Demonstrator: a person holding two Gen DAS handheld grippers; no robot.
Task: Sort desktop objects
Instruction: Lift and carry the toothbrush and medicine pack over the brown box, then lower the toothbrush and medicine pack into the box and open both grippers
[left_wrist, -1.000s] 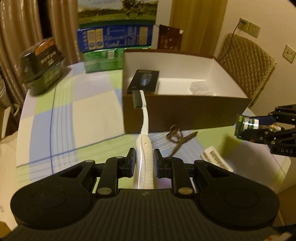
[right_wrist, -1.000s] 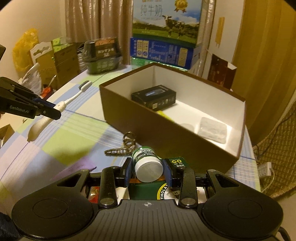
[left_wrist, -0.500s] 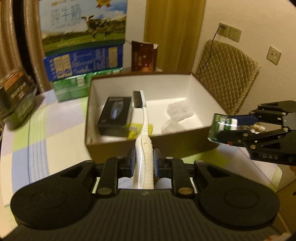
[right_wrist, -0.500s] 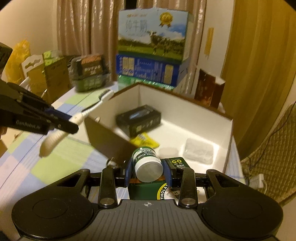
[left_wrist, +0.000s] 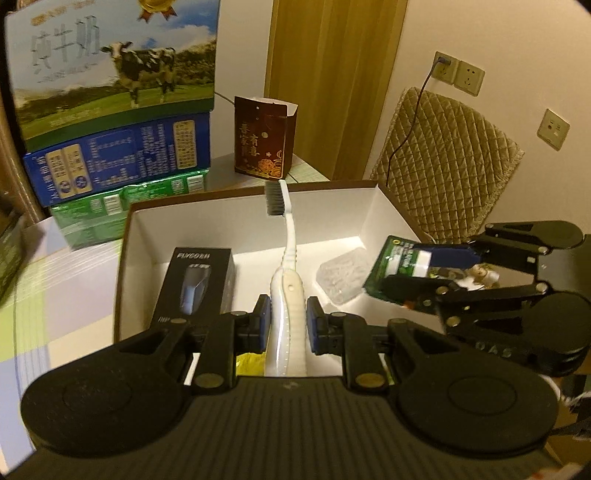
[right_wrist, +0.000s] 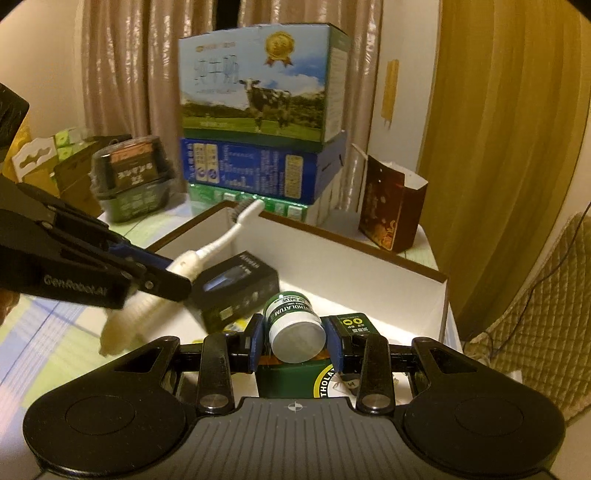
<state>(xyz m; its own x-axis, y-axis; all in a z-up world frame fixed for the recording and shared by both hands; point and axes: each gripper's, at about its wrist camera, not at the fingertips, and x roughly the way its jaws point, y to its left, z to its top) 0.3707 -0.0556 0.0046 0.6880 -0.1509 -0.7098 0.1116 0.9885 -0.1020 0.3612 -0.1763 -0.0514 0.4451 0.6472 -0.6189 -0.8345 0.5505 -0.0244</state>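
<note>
While both grippers hang over brown cardboard box with white inside (left_wrist: 373, 206), each one holds something. Left gripper (left_wrist: 285, 325) clamped on white toothbrush with dark bristles (left_wrist: 290, 258); brush head points at far wall of box. Right gripper (right_wrist: 293, 343) clamped on small green jar with white lid (right_wrist: 295, 328), attached to green card pack. In box: black shaver box (left_wrist: 195, 280), clear plastic packet (left_wrist: 341, 275), bit of yellow wrapper (left_wrist: 249, 363). Box sits on checked surface (left_wrist: 55, 295). Behind box: stacked milk cartons (right_wrist: 258, 110), dark red paper bag (left_wrist: 264, 142).
</note>
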